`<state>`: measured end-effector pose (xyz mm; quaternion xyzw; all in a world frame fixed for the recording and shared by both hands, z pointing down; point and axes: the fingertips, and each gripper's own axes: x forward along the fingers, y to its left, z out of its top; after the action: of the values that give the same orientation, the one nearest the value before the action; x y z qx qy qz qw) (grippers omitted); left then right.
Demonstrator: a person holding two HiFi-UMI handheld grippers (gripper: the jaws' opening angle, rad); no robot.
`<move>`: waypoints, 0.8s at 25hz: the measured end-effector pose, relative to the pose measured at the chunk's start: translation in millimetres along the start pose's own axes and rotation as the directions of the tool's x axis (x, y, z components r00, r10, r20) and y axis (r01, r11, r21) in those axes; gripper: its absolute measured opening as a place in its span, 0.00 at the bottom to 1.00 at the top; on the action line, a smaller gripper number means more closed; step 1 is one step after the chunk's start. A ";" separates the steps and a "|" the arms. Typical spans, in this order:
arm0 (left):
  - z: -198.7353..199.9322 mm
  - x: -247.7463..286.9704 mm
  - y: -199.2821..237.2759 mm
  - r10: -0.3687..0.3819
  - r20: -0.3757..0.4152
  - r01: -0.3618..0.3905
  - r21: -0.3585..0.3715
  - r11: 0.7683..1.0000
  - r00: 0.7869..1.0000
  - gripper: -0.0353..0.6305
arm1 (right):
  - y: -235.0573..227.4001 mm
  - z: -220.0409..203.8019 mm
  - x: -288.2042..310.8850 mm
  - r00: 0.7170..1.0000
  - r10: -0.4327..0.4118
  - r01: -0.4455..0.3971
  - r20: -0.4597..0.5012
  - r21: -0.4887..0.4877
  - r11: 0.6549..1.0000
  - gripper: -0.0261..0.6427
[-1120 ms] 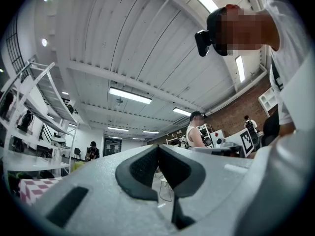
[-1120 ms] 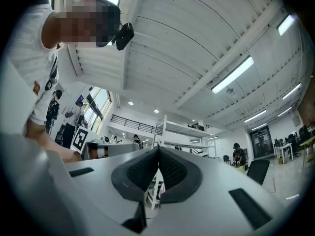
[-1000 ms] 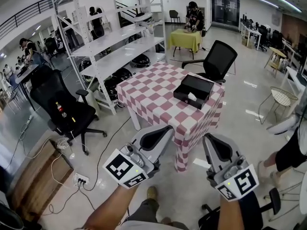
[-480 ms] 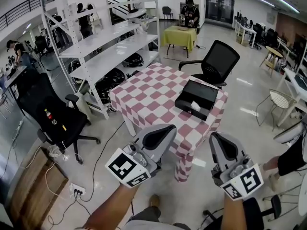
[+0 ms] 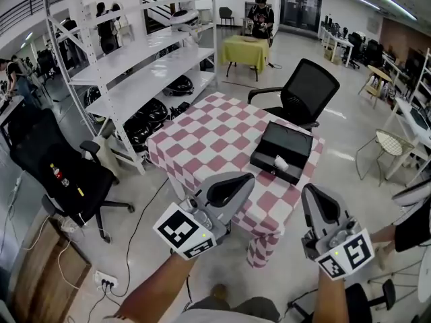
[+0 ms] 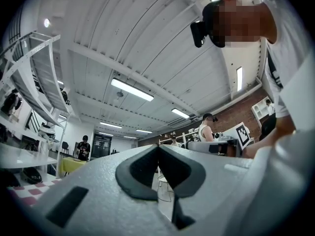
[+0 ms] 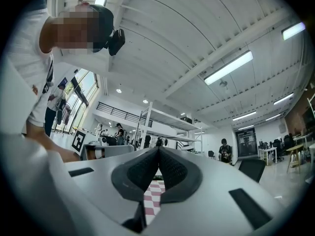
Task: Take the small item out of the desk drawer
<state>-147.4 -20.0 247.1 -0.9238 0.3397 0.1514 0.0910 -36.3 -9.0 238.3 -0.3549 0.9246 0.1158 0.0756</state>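
The left forearm (image 5: 153,293) and right forearm (image 5: 331,304) reach forward from the near edge, side by side. The left gripper (image 5: 241,182) angles up and to the right, jaws pressed together, empty. The right gripper (image 5: 314,198) points ahead, slightly raised, jaws likewise closed on nothing

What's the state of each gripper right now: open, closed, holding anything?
Left gripper: closed, holding nothing.
Right gripper: closed, tips together, holding nothing.
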 end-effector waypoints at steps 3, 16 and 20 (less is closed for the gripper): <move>-8.8 8.2 15.5 -0.013 -0.010 0.013 -0.008 1.000 1.000 0.07 | -9.0 -8.0 11.8 1.000 -0.012 0.012 -0.015 -0.004 1.000 0.06; -53.9 78.0 65.0 -0.065 -0.103 0.069 0.033 0.997 0.993 0.07 | -95.1 -43.0 41.9 0.998 -0.047 0.048 -0.028 0.020 0.999 0.06; -72.3 107.1 81.5 -0.076 -0.137 0.083 0.048 0.995 0.988 0.07 | -126.4 -55.2 55.3 0.999 -0.042 0.042 -0.023 0.033 0.999 0.06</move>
<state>-107.6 -165.2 273.0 -0.9419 0.3121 0.0757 0.0986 4.9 -150.2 258.8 -0.3742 0.9196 0.0948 0.0733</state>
